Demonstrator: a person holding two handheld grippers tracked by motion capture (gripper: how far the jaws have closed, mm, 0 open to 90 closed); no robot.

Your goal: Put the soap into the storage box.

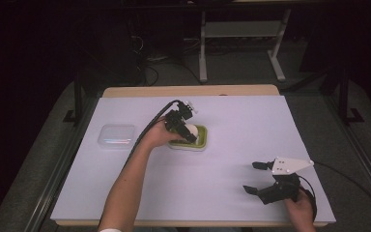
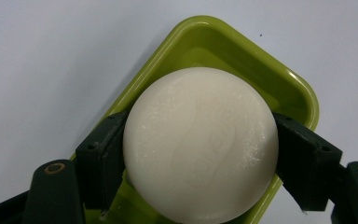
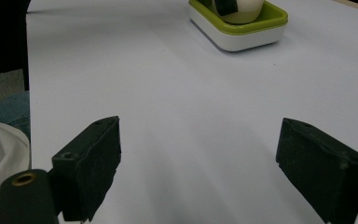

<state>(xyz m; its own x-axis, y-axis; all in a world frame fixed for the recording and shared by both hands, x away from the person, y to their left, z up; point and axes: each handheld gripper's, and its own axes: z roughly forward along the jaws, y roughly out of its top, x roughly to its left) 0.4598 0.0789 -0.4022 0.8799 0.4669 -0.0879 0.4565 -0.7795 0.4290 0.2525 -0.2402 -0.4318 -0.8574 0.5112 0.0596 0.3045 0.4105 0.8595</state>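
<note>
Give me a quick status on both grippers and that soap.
Left gripper shut on the round white soap, over the green soap dish. Right gripper open, idle above bare table. Clear lid left of the dish, out of the way.

looks like a lab / test room | table (image 1: pixel 270 145) mid-frame covered in plain white sheet, wood edge at the far side | white metal desk legs (image 1: pixel 203 48) at top centre | loose cables (image 1: pixel 149 67) on grey carpet, upper left | dark, bare surroundings, nothing homey
</note>
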